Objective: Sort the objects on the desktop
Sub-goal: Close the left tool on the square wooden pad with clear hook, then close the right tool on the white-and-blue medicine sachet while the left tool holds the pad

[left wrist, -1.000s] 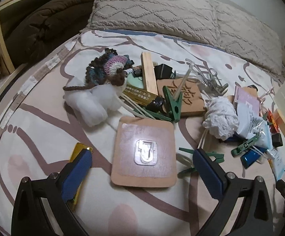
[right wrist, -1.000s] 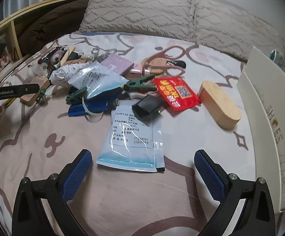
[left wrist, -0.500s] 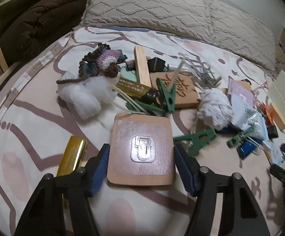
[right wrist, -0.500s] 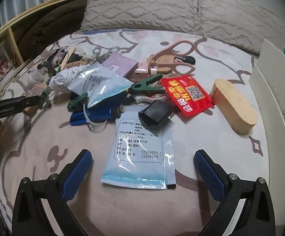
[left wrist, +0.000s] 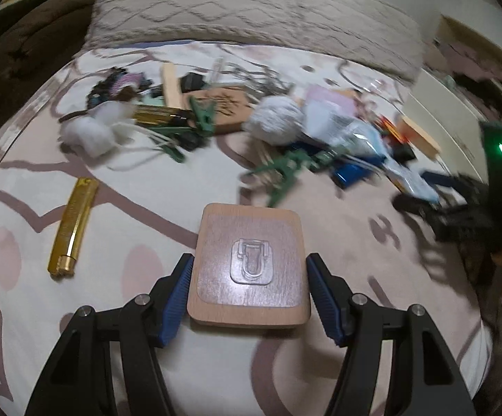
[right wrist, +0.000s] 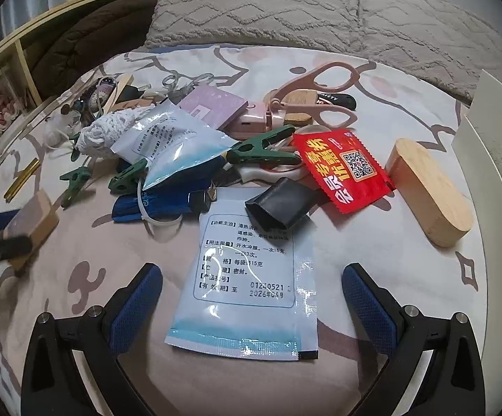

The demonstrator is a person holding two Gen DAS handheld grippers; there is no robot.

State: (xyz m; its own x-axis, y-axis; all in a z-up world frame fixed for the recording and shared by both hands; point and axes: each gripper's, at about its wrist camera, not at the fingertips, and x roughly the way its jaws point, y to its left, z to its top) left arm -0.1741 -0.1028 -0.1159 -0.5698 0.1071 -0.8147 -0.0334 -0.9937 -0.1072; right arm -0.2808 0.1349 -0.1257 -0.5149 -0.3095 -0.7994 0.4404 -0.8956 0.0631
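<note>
**Left gripper clamps the wooden hook plate; right gripper hangs open over a sachet**

The left gripper (left wrist: 249, 298) has its blue pads (left wrist: 178, 294) pressed against both side edges of the square wooden plate (left wrist: 251, 270), which carries a clear stick-on hook (left wrist: 251, 261) at its middle. The plate sits between the fingers above the patterned bed sheet (left wrist: 129, 208); whether it is lifted clear of the sheet or touching it is hard to tell. From the right wrist view the same plate (right wrist: 32, 222) shows at the far left edge, partly cut off and blurred.

The right gripper (right wrist: 252, 305) is spread wide and holds nothing. A pale blue printed sachet (right wrist: 247, 287) lies flat between its fingers, its far end tucked under a black sleeve (right wrist: 282, 206).

No tray or bin shows clearly. A white box wall (right wrist: 493, 173) runs along the right edge, and its inside is out of sight. An oval wooden case (right wrist: 427, 190) lies closed near it, contents hidden.

The main heap is piled so things overlap: a red packet (right wrist: 344, 170), pink scissors (right wrist: 320, 93), a green clip (right wrist: 261, 149), a second sachet (right wrist: 171, 142) and a blue pouch (right wrist: 157, 204) mostly buried beneath it. In the left wrist view that heap is smeared by motion blur. A gold lighter (left wrist: 72, 227) lies alone, well apart from the pile. Grey pillows (right wrist: 320, 10) close off the far side.
</note>
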